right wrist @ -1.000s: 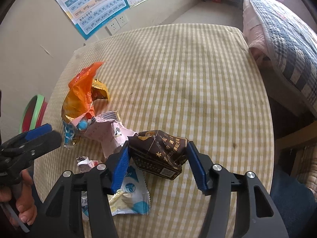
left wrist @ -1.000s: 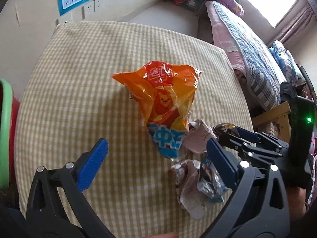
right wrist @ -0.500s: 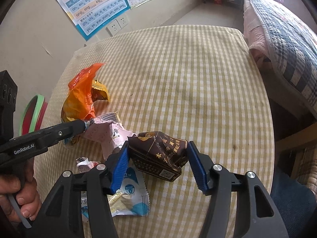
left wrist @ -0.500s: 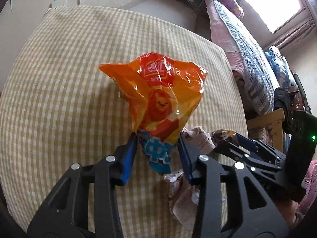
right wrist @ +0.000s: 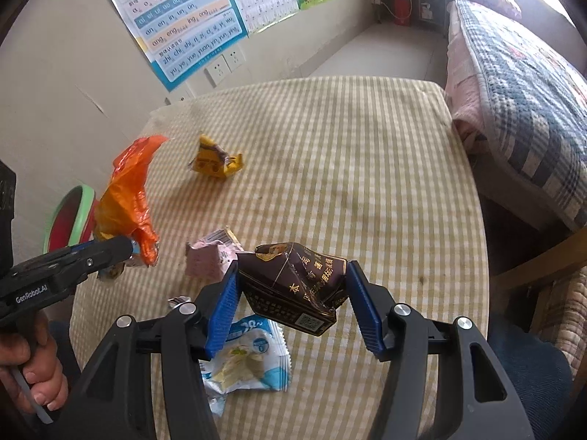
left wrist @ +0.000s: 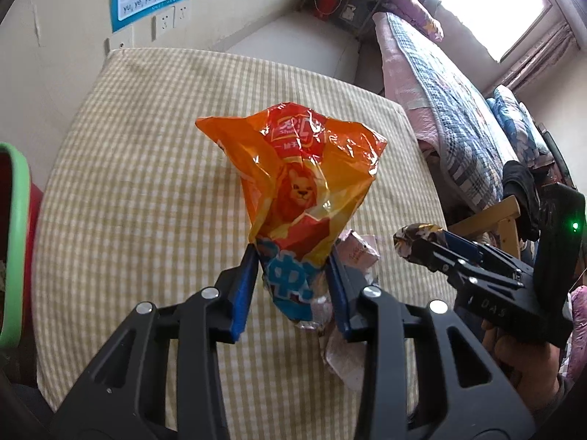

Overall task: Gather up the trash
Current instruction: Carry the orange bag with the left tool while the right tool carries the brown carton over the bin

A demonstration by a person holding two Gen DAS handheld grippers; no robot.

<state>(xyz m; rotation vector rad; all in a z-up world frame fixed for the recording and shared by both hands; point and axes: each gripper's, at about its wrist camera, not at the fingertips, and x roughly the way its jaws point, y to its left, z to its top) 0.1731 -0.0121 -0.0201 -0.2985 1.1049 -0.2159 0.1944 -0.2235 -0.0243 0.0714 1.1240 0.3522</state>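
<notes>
My left gripper [left wrist: 291, 286] is shut on the blue lower end of an orange snack bag [left wrist: 297, 183] with a lion on it and holds it raised above the checked tablecloth [left wrist: 146, 183]; the bag also shows in the right wrist view [right wrist: 128, 198]. My right gripper [right wrist: 293, 304] is shut on a crumpled dark brown packet [right wrist: 297, 282] and holds it above the table; it also shows in the left wrist view [left wrist: 414, 236]. A yellow wrapper [right wrist: 216, 157], a pink wrapper [right wrist: 211, 256] and a white-blue wrapper [right wrist: 245, 363] lie on the cloth.
A red bin with a green rim [left wrist: 14, 242] stands left of the table, also in the right wrist view [right wrist: 69, 220]. A wall with posters [right wrist: 190, 18] is behind. A bed with a plaid quilt [right wrist: 524, 84] lies to the right.
My left gripper closed on the orange bag's lower end and lifted it off the cloth, uncovering the yellow wrapper. My right gripper raised the brown packet higher.
</notes>
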